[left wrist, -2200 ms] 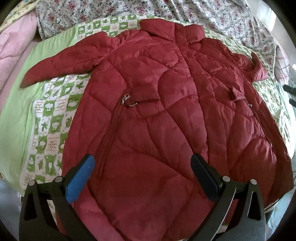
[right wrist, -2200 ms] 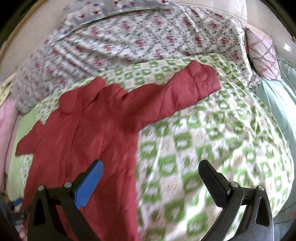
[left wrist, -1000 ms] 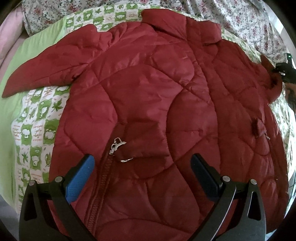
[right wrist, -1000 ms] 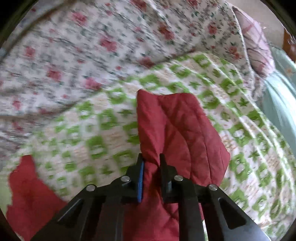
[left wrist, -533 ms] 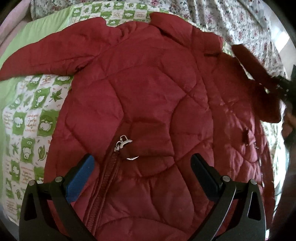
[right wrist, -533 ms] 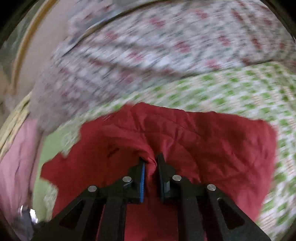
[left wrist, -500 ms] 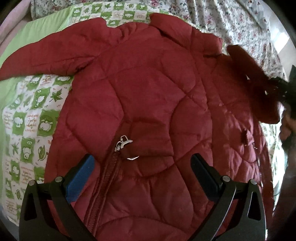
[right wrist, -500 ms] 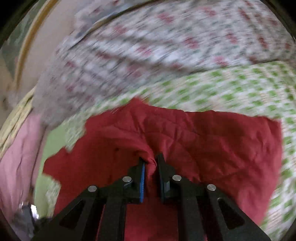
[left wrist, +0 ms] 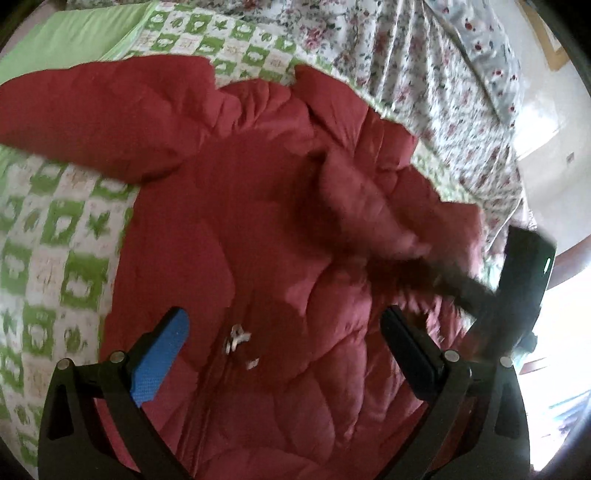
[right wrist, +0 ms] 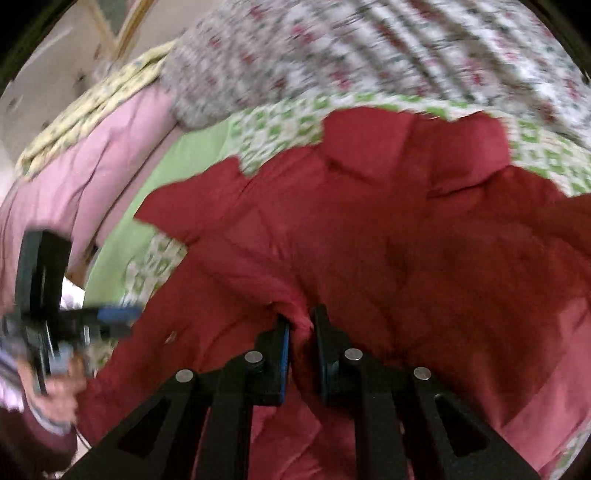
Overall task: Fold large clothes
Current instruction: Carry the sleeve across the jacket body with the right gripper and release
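The coat (left wrist: 258, 229), red and quilted, lies spread face up on the checked quilt (left wrist: 55, 236) and fills most of the left wrist view. Its collar (left wrist: 332, 107) points to 12 o'clock, just short of the floral cover (left wrist: 424, 66). One sleeve (left wrist: 96, 114) runs out toward 9 o'clock, its edge lying over a green sheet (left wrist: 74, 33). The other sleeve (left wrist: 369, 214) is raised and carried across the chest from 3 o'clock; it is blurred. The zip pull (left wrist: 236, 338) sits low on the front, between the left gripper's arms.

Left gripper (left wrist: 284, 354): jaws set wide apart, nothing between them, above the coat's lower front and clear of the cloth. Bare quilt lies open at 8 to 9 o'clock of it.

Right gripper (right wrist: 301, 328): jaws near together and opening, with a pinch of red sleeve fabric still between the pads (right wrist: 284, 343). In the left wrist view it enters from 3 o'clock as a dark blurred streak (left wrist: 509, 280), its tips against the raised sleeve.

In the right wrist view the coat (right wrist: 406, 240) spreads from 9 to 3 o'clock, its far edge meeting checked quilt (right wrist: 280, 125) and then floral cover (right wrist: 369, 48) at 12 o'clock. A pink cover (right wrist: 110, 147) lies at 10 o'clock. The left gripper (right wrist: 114, 314) and the hand (right wrist: 55, 391) holding it show at 8 o'clock, blurred.
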Available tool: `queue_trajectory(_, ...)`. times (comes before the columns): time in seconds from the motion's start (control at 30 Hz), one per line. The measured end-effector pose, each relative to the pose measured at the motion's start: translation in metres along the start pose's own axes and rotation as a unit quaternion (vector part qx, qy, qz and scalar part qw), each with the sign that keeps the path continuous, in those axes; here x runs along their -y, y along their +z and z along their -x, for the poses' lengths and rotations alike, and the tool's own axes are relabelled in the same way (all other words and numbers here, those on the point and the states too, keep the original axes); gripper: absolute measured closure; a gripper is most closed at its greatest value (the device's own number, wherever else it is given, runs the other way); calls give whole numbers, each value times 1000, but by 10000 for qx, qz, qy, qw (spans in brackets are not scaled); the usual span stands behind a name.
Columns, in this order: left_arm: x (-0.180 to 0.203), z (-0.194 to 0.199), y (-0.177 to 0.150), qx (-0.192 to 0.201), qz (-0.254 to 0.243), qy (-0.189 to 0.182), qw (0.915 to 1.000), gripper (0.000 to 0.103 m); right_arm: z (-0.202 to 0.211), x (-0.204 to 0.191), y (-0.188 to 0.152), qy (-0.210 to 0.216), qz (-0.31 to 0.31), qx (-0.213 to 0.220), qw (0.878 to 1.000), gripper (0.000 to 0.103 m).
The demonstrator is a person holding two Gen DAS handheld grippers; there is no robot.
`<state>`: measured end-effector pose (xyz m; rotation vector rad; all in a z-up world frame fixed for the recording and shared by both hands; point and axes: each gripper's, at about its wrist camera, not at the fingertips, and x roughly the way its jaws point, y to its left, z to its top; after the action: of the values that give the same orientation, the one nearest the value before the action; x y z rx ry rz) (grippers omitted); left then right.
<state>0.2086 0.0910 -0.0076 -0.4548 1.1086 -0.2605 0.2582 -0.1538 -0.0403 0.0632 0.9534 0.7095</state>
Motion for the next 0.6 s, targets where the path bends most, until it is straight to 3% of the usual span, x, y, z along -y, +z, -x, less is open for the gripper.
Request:
queue_trajectory(0.23, 5, -34, 45, -336, -160, -40, 9993, 1, -8, -3, -11, -24, 64, -259, 9996, 85)
queue_trajectory(0.3, 10, -48, 52, -433, -299, 28, 9986, 17, -7, -1, -11, -10, -20, -264, 9997, 85)
queue_trajectory(0.37, 18, -64, 56, -580, -467, -5, 9972, 58, -5, 1, -12, -13, -90, -284, 9996, 83)
queue_trajectory(0.5, 25, -75, 57, -586, -719, 70, 9957, 75, -3, 0, -14, -100, -167, -345, 9992, 77)
queue_trajectory(0.57, 26, -69, 57, -480, -826, 118, 9954, 85, 2, 2, -15, -40, -260, -340, 9991, 67)
queue_trajectory(0.6, 26, -63, 57, -407, -893, 166, 9950, 87, 7, 3, -17, 35, -327, -299, 9990, 54)
